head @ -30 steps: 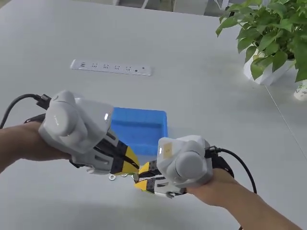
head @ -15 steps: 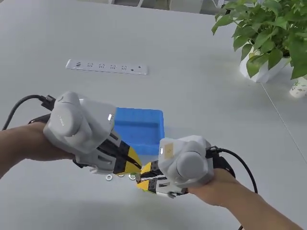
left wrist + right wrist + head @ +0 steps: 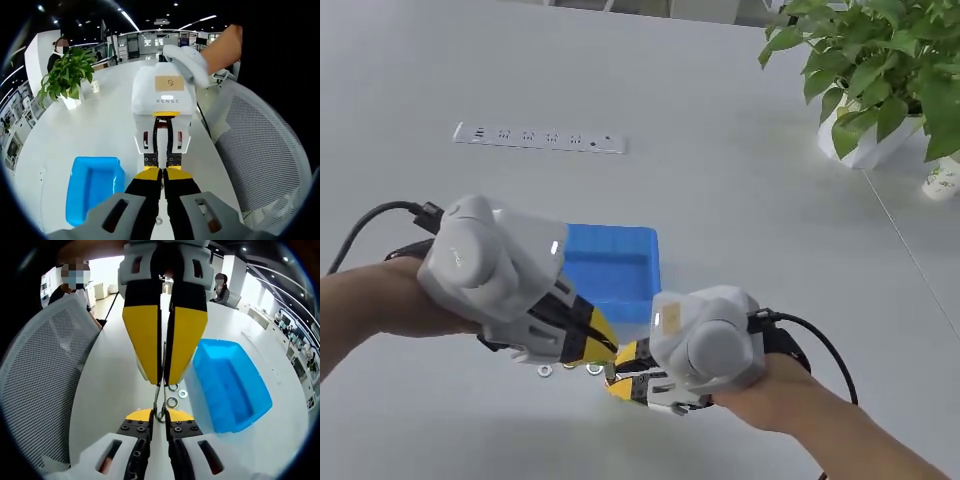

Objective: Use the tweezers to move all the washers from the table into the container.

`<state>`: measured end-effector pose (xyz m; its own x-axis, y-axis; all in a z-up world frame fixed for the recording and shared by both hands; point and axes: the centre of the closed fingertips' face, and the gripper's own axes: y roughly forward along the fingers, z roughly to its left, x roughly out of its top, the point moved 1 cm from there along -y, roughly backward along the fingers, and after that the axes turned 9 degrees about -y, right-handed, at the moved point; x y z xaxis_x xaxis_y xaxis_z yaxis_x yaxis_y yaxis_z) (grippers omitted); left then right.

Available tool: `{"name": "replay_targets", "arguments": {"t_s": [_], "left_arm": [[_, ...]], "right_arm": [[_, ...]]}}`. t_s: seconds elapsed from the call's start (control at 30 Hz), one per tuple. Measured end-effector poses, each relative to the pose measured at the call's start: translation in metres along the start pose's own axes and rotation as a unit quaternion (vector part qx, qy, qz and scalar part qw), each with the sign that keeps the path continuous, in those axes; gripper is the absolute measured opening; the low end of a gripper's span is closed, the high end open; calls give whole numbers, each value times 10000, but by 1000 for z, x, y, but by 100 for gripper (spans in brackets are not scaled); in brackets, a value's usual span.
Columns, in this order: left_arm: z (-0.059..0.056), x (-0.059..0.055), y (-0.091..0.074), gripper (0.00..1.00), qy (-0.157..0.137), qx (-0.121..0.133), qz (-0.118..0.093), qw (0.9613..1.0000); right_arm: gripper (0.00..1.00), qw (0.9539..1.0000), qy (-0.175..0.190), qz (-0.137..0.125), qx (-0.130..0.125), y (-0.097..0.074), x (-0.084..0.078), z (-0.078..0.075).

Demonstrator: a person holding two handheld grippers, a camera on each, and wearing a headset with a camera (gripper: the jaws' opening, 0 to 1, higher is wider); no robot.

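My two grippers meet tip to tip low over the white table, in front of the blue container (image 3: 620, 250). The left gripper (image 3: 605, 350) has its yellow-tipped jaws shut on thin metal tweezers (image 3: 160, 399). The tweezers' lower end sits between the fingertips of the right gripper (image 3: 160, 415), which looks shut on it. Three small metal washers (image 3: 172, 402) lie on the table just beside the tweezers, between them and the container (image 3: 230, 385). From the head view the washers (image 3: 570, 368) show under the left gripper. The container (image 3: 95, 187) looks empty.
A white power strip (image 3: 538, 139) lies at the far side of the table. A potted plant (image 3: 880, 70) and a small bottle (image 3: 942, 180) stand at the far right. A white mesh chair (image 3: 260, 150) is by the table's edge.
The left gripper has lifted slightly, uncovering more washers beneath it. Both grippers stay tip to tip; the head camera has shifted a little.
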<state>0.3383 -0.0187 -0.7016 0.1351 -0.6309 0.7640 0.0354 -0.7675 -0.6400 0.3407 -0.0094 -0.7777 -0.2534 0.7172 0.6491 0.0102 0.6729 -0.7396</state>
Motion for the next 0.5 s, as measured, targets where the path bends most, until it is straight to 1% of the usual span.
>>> {"name": "replay_targets", "arguments": {"t_s": [0.1,0.2,0.43,0.5], "left_arm": [[1,1,2,6,-9,0,-35,10000],[2,1,2,6,-31,18,-55,10000],[3,1,2,6,-54,5,-122,9999],[2,2,2,6,-73,-2,-138,9999]], "right_arm": [[11,10000,69,68,21,2,-3,1],[10,10000,59,78,1,2,-4,1],[10,9997,220,79,-62,1,-4,1],[10,9997,219,83,-63,1,-5,1]]}}
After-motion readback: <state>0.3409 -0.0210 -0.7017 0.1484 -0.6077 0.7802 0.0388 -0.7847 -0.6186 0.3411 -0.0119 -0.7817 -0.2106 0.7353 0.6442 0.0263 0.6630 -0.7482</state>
